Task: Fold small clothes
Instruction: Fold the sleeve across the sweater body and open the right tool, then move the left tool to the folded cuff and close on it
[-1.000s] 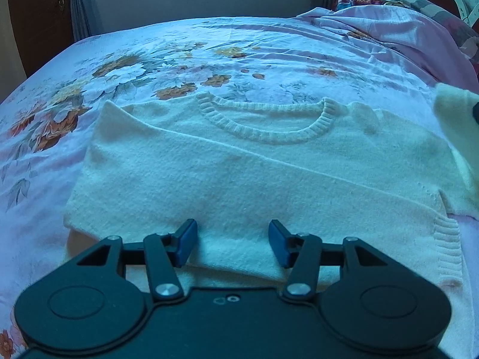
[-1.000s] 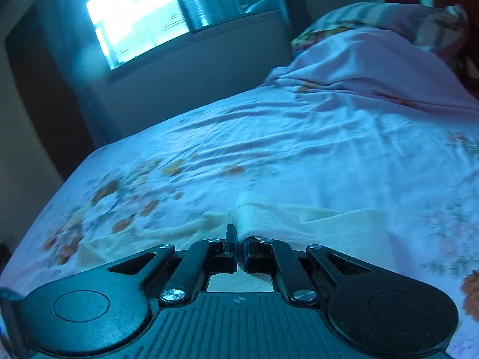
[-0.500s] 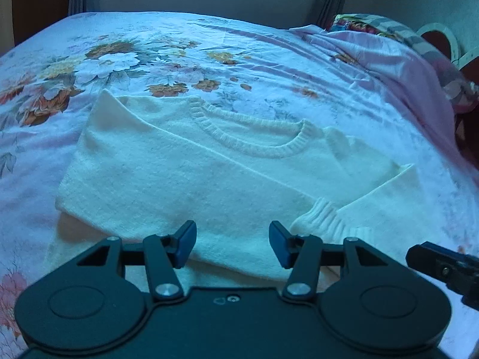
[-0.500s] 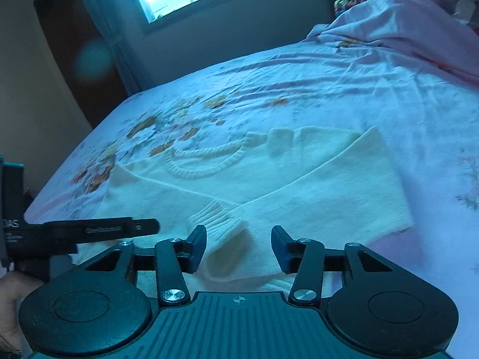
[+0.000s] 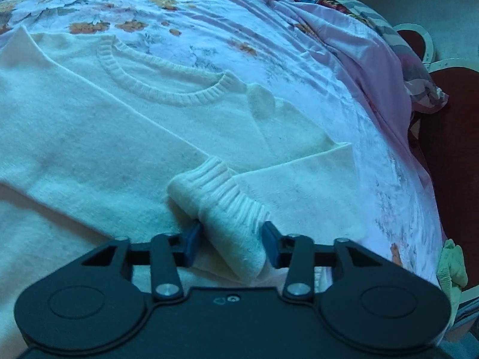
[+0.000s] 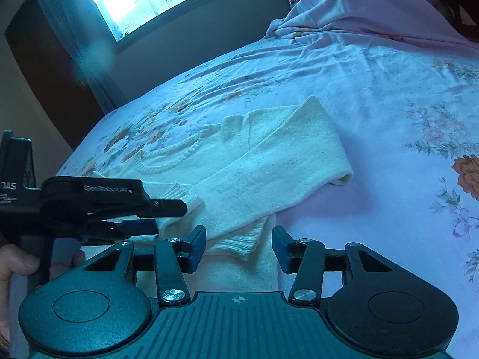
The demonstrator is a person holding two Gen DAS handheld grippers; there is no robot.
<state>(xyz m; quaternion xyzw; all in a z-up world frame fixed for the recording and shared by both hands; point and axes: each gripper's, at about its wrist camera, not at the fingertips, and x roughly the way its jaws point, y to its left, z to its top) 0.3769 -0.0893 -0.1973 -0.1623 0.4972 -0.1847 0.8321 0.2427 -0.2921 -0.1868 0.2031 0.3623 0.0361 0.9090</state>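
A cream knit sweater (image 5: 104,137) (image 6: 269,155) with a ribbed collar lies flat on the floral bedsheet (image 5: 209,15), both sleeves folded across its front. In the left wrist view my left gripper (image 5: 232,242) is closing on the ribbed sleeve cuff (image 5: 215,185). The cuff fills the gap and touches both blue pads. The right wrist view shows that gripper (image 6: 167,215) from the side, its fingers above and below the cuff (image 6: 185,197). My right gripper (image 6: 238,249) stands open just above the sweater's near edge, and the cloth under it is not pinched.
A bunched pink cover and pillows (image 5: 359,45) (image 6: 359,9) are piled at the head of the bed before a dark red headboard (image 5: 449,119). A pale green cloth (image 5: 452,269) lies at the bed's edge. A hand (image 6: 18,263) holds the left gripper's handle.
My right gripper opened, let go of the sleeve and dropped back towards the sweater's near edge. The sleeve now lies across the front. My left gripper swung right onto the cuff and its jaws narrowed.
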